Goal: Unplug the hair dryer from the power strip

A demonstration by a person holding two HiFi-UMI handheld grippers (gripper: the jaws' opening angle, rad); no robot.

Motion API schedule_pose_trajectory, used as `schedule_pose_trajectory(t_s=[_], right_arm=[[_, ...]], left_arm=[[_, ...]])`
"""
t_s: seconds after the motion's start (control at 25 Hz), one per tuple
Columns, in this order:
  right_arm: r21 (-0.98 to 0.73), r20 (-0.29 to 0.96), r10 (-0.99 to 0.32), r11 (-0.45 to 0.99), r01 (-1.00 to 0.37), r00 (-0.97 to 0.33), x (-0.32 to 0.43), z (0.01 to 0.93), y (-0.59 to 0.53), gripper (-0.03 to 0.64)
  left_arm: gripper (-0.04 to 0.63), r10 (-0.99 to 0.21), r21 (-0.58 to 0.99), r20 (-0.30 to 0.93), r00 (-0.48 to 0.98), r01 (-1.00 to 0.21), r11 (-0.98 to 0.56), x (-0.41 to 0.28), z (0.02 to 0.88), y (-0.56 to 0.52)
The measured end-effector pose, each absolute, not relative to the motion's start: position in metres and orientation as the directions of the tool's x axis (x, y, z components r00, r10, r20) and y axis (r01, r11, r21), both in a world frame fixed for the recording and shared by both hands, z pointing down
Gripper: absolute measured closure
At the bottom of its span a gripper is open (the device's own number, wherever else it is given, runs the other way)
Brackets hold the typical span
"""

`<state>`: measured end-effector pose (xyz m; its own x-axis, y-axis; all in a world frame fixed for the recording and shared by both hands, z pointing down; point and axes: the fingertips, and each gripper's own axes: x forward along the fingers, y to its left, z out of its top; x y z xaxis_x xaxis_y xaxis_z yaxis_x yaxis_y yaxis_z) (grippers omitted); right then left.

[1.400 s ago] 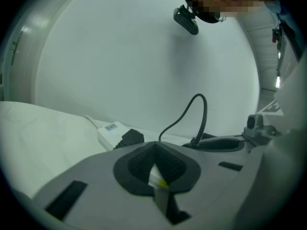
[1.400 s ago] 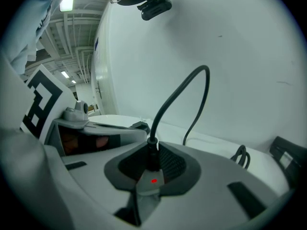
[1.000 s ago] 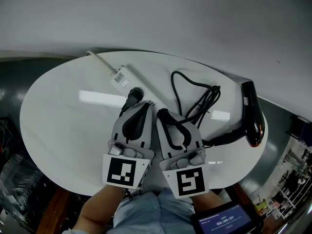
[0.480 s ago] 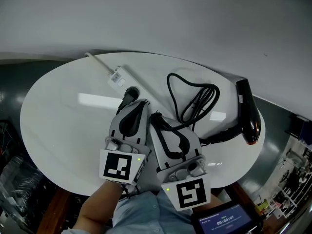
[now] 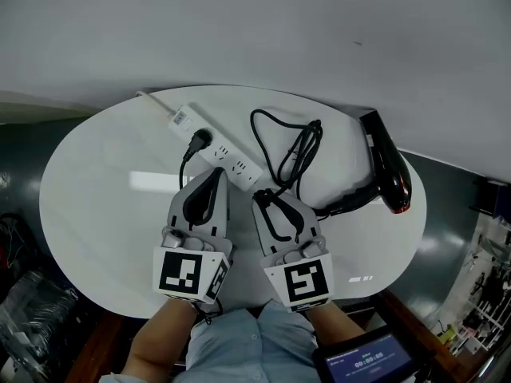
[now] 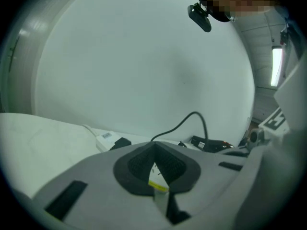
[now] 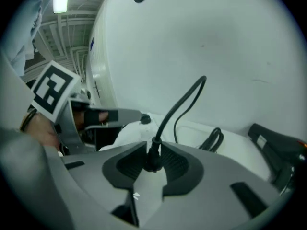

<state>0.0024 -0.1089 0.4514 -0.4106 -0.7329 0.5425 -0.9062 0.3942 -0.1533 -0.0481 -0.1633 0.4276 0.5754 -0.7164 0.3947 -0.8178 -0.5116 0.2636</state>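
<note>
A white power strip [image 5: 229, 159] lies slantwise at the back of the round white table [image 5: 104, 190]. One black plug [image 5: 200, 140] sits in it near its left end. The black hair dryer [image 5: 385, 168] lies at the right, its cord [image 5: 289, 152] looped between it and the strip. My right gripper [image 5: 263, 199] is just in front of the strip; the dryer's plug [image 7: 152, 158] stands between its pads, clear of the strip, while its jaws are opening. My left gripper [image 5: 213, 174] hovers beside it, shut and empty, above the table in front of the strip [image 6: 103, 140].
A grey wall rises right behind the table. A tablet screen [image 5: 371, 364] shows at the lower right, beside the person's body. Cluttered floor surrounds the table on both sides. The table's left half is bare.
Both grippers have drawn back from the power strip toward the person, uncovering most of its length. The right one has carried the dryer's plug with it. The left one has risen.
</note>
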Motion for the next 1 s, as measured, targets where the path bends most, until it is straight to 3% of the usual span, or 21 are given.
schedule_pose_trajectory(t_s=[0.12,0.32,0.48,0.56,0.68,0.88,1.0], right_arm=[[-0.236,0.611,-0.683,0.326,-0.915,-0.401,0.012,0.464,-0.081,0.414],[-0.207,0.536,-0.748,0.334,-0.919,-0.392,0.029,0.431,-0.065,0.412],[-0.162,0.369,-0.82,0.408,-0.899,-0.438,0.026,0.364,-0.058,0.414],[-0.092,0.244,-0.855,0.45,-0.888,-0.458,0.023,0.314,-0.057,0.429],[-0.043,0.108,-0.877,0.467,-0.883,-0.469,0.022,0.238,-0.026,0.564],[-0.025,-0.017,-0.876,0.482,-0.876,-0.482,0.033,0.176,0.0,0.601],[0.0,-0.061,-0.869,0.492,-0.87,-0.492,0.033,0.158,-0.004,0.611]], left_arm=[[0.597,-0.733,0.24,0.357,0.579,-0.815,-0.527,-0.046,0.4,-0.142],[0.597,-0.784,0.177,0.288,0.549,-0.836,-0.52,-0.045,0.359,-0.11],[0.597,-0.844,0.127,0.19,0.501,-0.865,-0.485,-0.051,0.309,-0.089],[0.597,-0.872,0.085,0.089,0.48,-0.876,-0.474,-0.056,0.266,-0.08],[0.597,-0.888,0.019,-0.024,0.46,-0.888,-0.46,-0.059,0.198,-0.039],[0.597,-0.89,-0.067,-0.161,0.428,-0.904,-0.422,-0.052,0.133,0.004],[0.597,-0.9,-0.06,-0.168,0.403,-0.915,-0.399,-0.049,0.122,0.007]])
